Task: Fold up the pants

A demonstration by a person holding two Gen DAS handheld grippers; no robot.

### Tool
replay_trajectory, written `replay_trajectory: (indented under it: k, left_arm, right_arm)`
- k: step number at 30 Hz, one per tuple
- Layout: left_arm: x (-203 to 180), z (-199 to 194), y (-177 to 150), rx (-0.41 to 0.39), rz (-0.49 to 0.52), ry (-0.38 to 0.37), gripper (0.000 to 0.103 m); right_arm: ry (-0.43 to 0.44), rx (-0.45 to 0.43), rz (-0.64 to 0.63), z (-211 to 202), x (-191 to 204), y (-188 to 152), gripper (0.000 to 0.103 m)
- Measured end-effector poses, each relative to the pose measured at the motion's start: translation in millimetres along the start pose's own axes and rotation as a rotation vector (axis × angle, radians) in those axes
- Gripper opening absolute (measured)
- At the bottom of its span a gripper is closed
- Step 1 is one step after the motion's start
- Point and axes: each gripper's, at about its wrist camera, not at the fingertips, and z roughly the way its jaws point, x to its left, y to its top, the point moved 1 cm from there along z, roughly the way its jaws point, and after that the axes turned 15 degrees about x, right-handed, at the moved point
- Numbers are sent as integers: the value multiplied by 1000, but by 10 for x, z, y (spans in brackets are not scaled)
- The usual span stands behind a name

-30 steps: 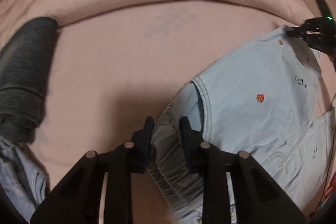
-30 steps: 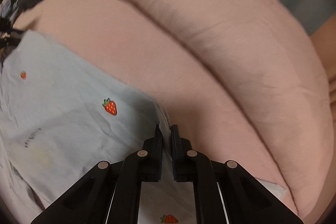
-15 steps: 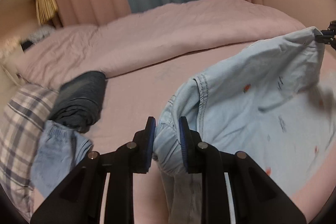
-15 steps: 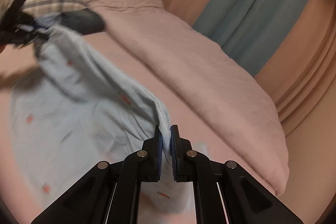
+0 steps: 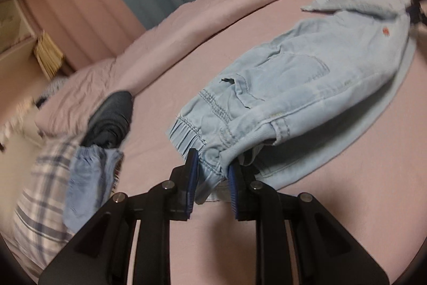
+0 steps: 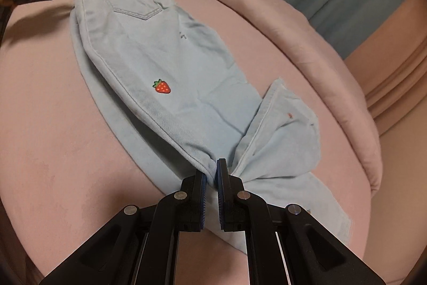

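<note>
- The pink bed [image 6: 53, 124] spreads ahead of and beneath both claws; its rolled duvet [image 6: 307, 26] lies beyond the right claw, up and to its right.
- The light-blue pants [image 6: 165, 66], dotted with a strawberry patch [image 6: 161, 86], stretch lengthwise between the two claws, doubled over with one leg stacked on the other and sagging onto the bed.
- The left claw [image 5: 212, 175] is clamped on the bunched elastic waistband [image 5: 192, 130], which sits right between its pads; the rest of the pants runs away up and to its right.
- The right claw [image 6: 212, 175] is pinched tight on the leg hems, which fan out just to its right.
- A dark folded garment [image 5: 112, 122], a blue one [image 5: 88, 178] and a plaid one [image 5: 40, 205] lie to the left of the left claw.
</note>
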Motion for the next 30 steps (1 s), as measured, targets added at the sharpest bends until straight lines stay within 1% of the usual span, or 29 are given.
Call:
replay_trajectory:
  k: [1, 2, 3, 4, 5, 6, 7, 8, 9, 10, 11, 12, 13, 14, 15, 16, 17, 18, 20, 22, 23, 24, 25, 28, 30]
  left_arm:
    - [-36, 24, -25, 4, 22, 10, 21]
    - [-87, 61, -45, 1, 66, 41, 21]
    - [-193, 108, -87, -3, 136, 98, 23]
    - [-292, 167, -142, -2, 189, 142, 23]
    - [-348, 252, -191, 1, 228, 181, 27]
    - [-389, 338, -239, 13, 253, 197, 29]
    - [-394, 394, -263, 23, 262, 204, 28]
    - [-389, 398, -283, 14, 267, 212, 29]
    - [-365, 372, -298, 13, 273, 227, 36]
    - [-306, 327, -328, 19, 269, 230, 41]
    - [-261, 288, -363, 18, 261, 226, 59]
    - [-152, 237, -436, 19, 236, 226, 79]
    - [-61, 200, -496, 27, 210, 229, 82]
    - [81, 158, -563, 46, 168, 216, 83]
    - [210, 133, -602, 71, 121, 207, 83]
    - [315, 106, -615, 90, 69, 189, 83]
    - [476, 56, -588, 107, -24, 125, 83]
    - [543, 19, -552, 108, -80, 77, 83]
    - [648, -58, -398, 84, -195, -47, 83]
    - [624, -108, -120, 54, -275, -195, 82]
    - [582, -106, -30, 47, -288, -241, 81]
    - [498, -108, 123, 30, -301, -309, 81]
    - [404, -125, 218, 19, -303, -343, 82]
    - [56, -135, 572, 1, -276, -419, 84]
    - [-162, -63, 774, 19, -268, -465, 97]
  right_arm:
    - [-5, 4, -1, 10, 27, -19, 6]
    - [-3, 10, 0, 27, 47, -26, 6]
    - [-4, 18, -7, 54, 71, -23, 6]
    - [-3, 34, -19, 84, 158, -95, 6]
    - [-10, 54, -28, 154, 200, -96, 6]
    - [-20, 58, -24, 188, 289, -148, 6]
    - [-21, 66, -20, 223, 312, -154, 6]
    - [-23, 73, -13, 234, 329, -156, 7]
    - [-22, 76, -2, 219, 311, -150, 9]
    - [-15, 78, 8, 167, 303, -153, 12]
    - [16, 77, 21, 94, 246, -174, 17]
    - [53, 74, 34, 13, 211, -215, 23]
    - [95, 74, 59, -66, 123, -269, 35]
    - [118, 71, 91, -133, 86, -339, 42]
    - [142, 58, 144, -208, -38, -385, 42]
    - [168, 44, 198, -269, -149, -423, 42]
    - [188, 33, 260, -304, -277, -422, 42]
    - [201, 30, 333, -315, -440, -379, 42]
    - [215, 34, 448, -264, -703, -206, 45]
    - [206, 60, 498, -131, -865, 88, 45]
    - [189, 82, 504, -43, -903, 253, 45]
    - [164, 107, 514, 76, -952, 432, 45]
    - [158, 134, 531, 205, -998, 594, 45]
    - [189, 209, 612, 632, -1176, 964, 45]
    - [180, 263, 647, 895, -1236, 1127, 46]
